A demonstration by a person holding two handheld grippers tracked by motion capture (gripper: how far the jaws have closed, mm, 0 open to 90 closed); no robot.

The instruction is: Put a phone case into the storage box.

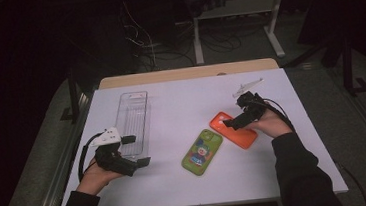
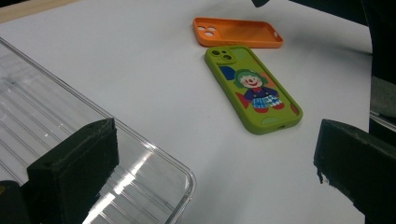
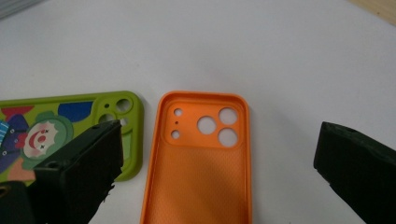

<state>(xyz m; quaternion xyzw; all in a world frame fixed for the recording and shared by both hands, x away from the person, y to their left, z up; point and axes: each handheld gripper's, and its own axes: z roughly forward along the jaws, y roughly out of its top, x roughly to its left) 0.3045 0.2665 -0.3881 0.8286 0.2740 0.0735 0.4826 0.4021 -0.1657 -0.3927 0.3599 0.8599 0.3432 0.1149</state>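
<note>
My right hand-held gripper (image 1: 233, 122) hovers over the orange phone case (image 1: 233, 129), which lies on the right half of the white surface (image 1: 180, 98), inner side up. In the right gripper view the two black jaws stand spread wide, one on each side of the orange phone case (image 3: 201, 158), and neither touches it; its camera cut-outs point away from me in that view. Nothing is pinched between them.

Just left of the orange one lies the green phone case (image 1: 202, 152), printed with a clown figure, back side up. The two cases are close together at their far ends but I cannot tell whether they touch. In the left gripper view the green phone case (image 2: 254, 88) sits nearer than the orange phone case (image 2: 238, 32).

My left hand-held gripper (image 1: 134, 151) rests at the near left of the surface, jaws spread and empty. One jaw sits over the near end of the clear plastic tray (image 1: 133, 115), which lies lengthwise, running from near to far; the left gripper view shows that tray's rounded corner (image 2: 184, 175) beside the jaw. The other jaw is over bare surface, well apart from the green case.

Beyond the right hand-held gripper, a small white plastic piece (image 1: 248, 87) lies near the far right of the surface.
</note>
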